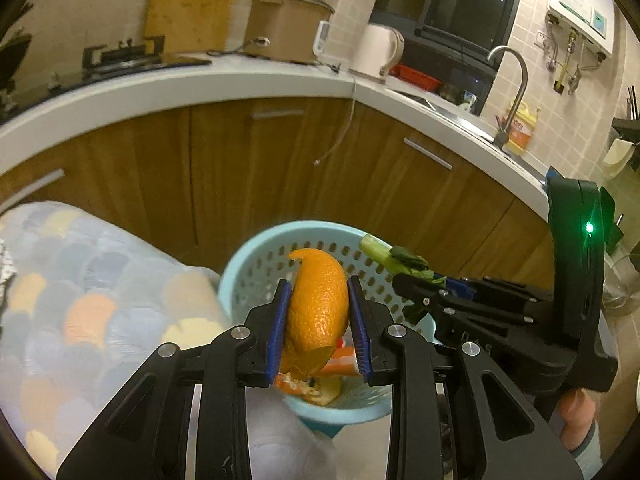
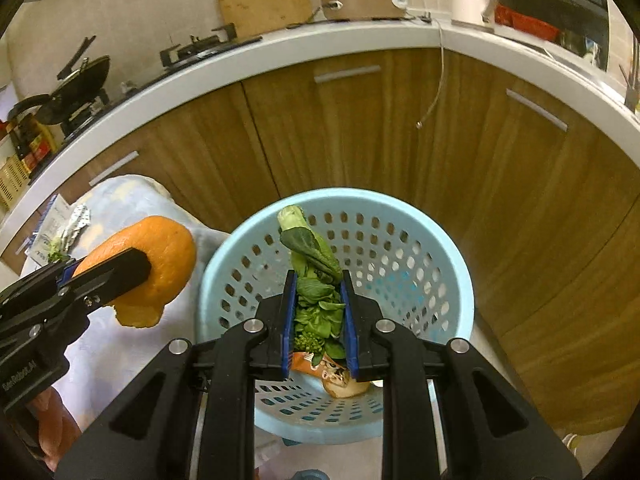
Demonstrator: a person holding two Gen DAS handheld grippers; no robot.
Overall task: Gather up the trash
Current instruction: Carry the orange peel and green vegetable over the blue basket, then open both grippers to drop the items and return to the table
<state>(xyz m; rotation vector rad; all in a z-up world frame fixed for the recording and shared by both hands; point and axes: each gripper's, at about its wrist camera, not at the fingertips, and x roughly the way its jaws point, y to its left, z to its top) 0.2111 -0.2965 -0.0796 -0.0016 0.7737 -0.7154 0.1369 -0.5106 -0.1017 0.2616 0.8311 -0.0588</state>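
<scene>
Wood-grain cabinet doors (image 2: 360, 128) with slim metal handles curve beneath a white kitchen desk (image 1: 224, 76), where a brown round cooker pot (image 1: 286, 26) and a white electric kettle (image 1: 380, 48) stand against the tiled wall. Farther along the same desk, a curved steel tap (image 1: 514, 80) rises over the sink. On the floor in front of the cabinets stands a pale blue perforated plastic basket (image 2: 400, 248), and beside it lies a soft cloth patterned with pastel scales (image 1: 92, 300).

A left gripper (image 1: 320, 292) has its blue-padded jaws clamped on a large curled piece of orange peel (image 1: 318, 308), one pad on each side of it. In the right wrist view that peel hangs above the patterned cloth, just beside the basket's rim rather than over its opening. A right gripper (image 2: 318, 284) has its jaws pressed together on a limp bunch of green leafy vegetable with a pale stalk (image 2: 316, 280); the stalk end pokes out past the tips, and the bunch sits over the basket's mouth.

Inside the basket, at the bottom, lie an orange printed snack wrapper (image 2: 316, 364) and a pale rounded scrap (image 2: 348, 388), partly hidden behind the right jaws. Part of a hand (image 1: 576, 416) shows under the right gripper's body.
</scene>
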